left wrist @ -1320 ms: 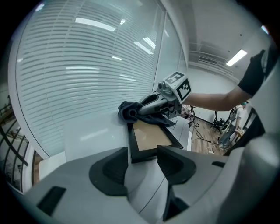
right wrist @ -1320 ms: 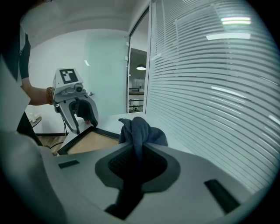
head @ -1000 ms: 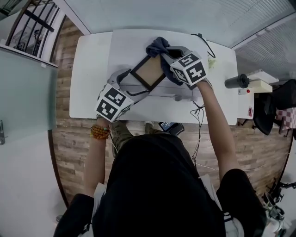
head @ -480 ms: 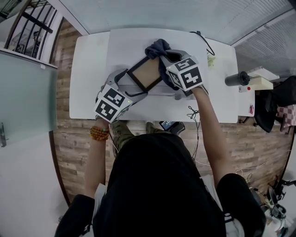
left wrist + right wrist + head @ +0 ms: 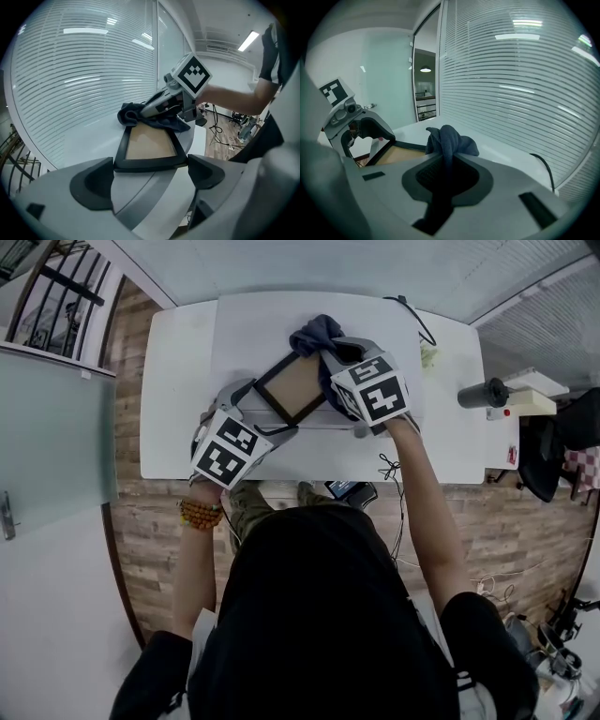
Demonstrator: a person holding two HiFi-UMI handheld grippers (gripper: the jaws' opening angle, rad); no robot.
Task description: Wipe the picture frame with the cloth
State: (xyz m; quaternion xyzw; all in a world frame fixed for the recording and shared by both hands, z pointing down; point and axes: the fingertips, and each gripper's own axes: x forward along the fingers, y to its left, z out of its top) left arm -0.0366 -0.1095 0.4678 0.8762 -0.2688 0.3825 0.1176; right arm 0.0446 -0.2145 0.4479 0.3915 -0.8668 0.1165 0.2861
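Observation:
The picture frame [image 5: 292,388], black with a tan middle, lies aslant on the white table [image 5: 187,381]. My left gripper [image 5: 261,413] is open wide at its near short edge [image 5: 149,164]. That edge sits between the pads with its corners close to them, and these jaws have just been opening. My right gripper [image 5: 330,360] is shut on the dark blue cloth [image 5: 447,138], bunched past its jaws. The cloth [image 5: 136,115] rests on the frame's far end, with the right gripper [image 5: 164,104] above it. In the right gripper view the frame [image 5: 389,154] shows to the left.
A black cylinder [image 5: 480,395] and a flat white box [image 5: 525,404] stand at the table's right end. A black cable [image 5: 412,324] runs across the far right part. A small device [image 5: 342,491] lies below the near edge. Slatted blinds [image 5: 93,70] back the table.
My right gripper with the cloth has shifted a little to the left along the frame's far end. The frame and my left gripper have stayed about where they were.

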